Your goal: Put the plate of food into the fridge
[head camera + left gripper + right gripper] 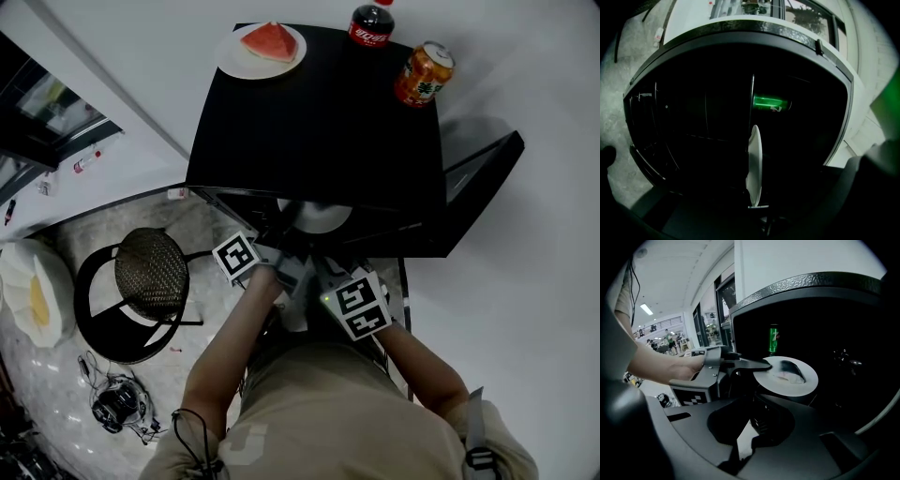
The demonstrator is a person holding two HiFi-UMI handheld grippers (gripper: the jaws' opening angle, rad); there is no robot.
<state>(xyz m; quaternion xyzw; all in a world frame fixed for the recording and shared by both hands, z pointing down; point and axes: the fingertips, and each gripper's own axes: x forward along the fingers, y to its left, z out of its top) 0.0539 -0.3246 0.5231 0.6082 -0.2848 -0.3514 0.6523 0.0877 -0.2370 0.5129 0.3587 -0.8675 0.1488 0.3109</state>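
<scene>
A white plate (pixel 792 376) with a dark piece of food on it sits level at the mouth of the open black fridge (pixel 319 112). My left gripper (pixel 761 364) is shut on the plate's near rim. In the left gripper view the plate (pixel 754 164) shows edge-on, upright, against the dark fridge inside. From the head view only part of the plate (pixel 314 216) peeks out under the fridge top, with the left gripper (pixel 289 232) at its edge. My right gripper (pixel 761 401) sits just below and behind the plate, jaws together and holding nothing.
The fridge door (pixel 483 178) hangs open to the right. On the fridge top stand a watermelon plate (pixel 264 47), a cola bottle (pixel 372 23) and an orange can (pixel 424 73). A green can (pixel 771 102) lies inside. A wicker stool (pixel 150 272) stands left.
</scene>
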